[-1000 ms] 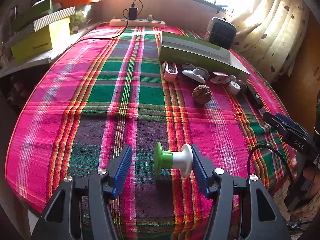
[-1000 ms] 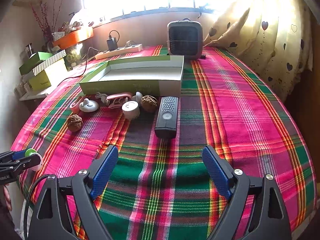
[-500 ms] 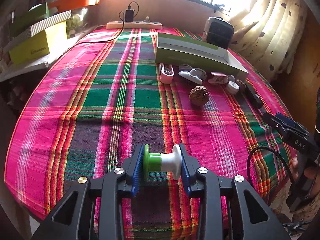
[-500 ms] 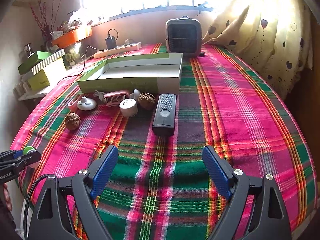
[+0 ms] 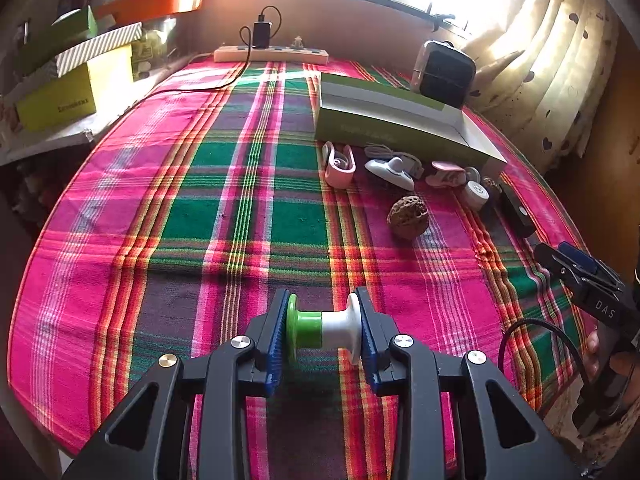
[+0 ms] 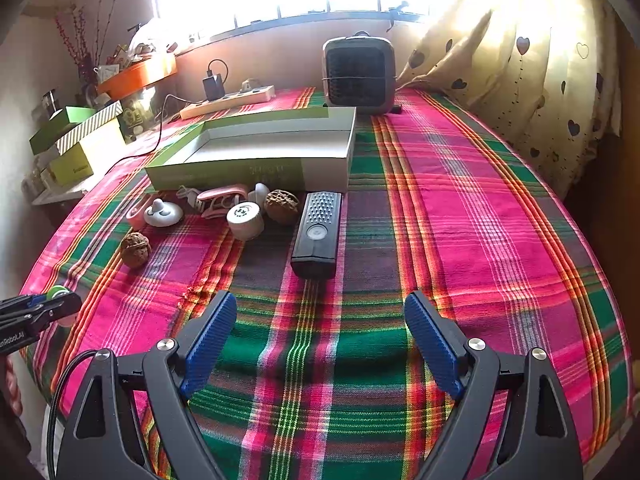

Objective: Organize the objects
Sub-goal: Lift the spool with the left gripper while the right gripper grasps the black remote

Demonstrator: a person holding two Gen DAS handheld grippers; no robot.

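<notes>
My left gripper (image 5: 322,332) is shut on a green and white spool (image 5: 322,330), held end to end between the blue pads just above the plaid cloth. It also shows at the left edge of the right wrist view (image 6: 40,310). My right gripper (image 6: 318,344) is open and empty over the near cloth; it also shows in the left wrist view (image 5: 576,268). An open green tray box (image 6: 256,160) lies at the back. In front of it lie a black remote (image 6: 318,232), two walnuts (image 6: 136,249) (image 6: 282,205), a white round cap (image 6: 244,220) and pink clips (image 6: 218,200).
A small grey heater (image 6: 358,74) stands behind the box. A power strip with a charger (image 5: 270,54) lies at the far edge. Stacked boxes (image 5: 60,98) sit on a shelf at the left. A heart-print curtain (image 6: 540,80) hangs at the right.
My left gripper closed on the spool, which lay loose between open jaws a second ago, and has raised it slightly. My right gripper stays open and hardly moved.
</notes>
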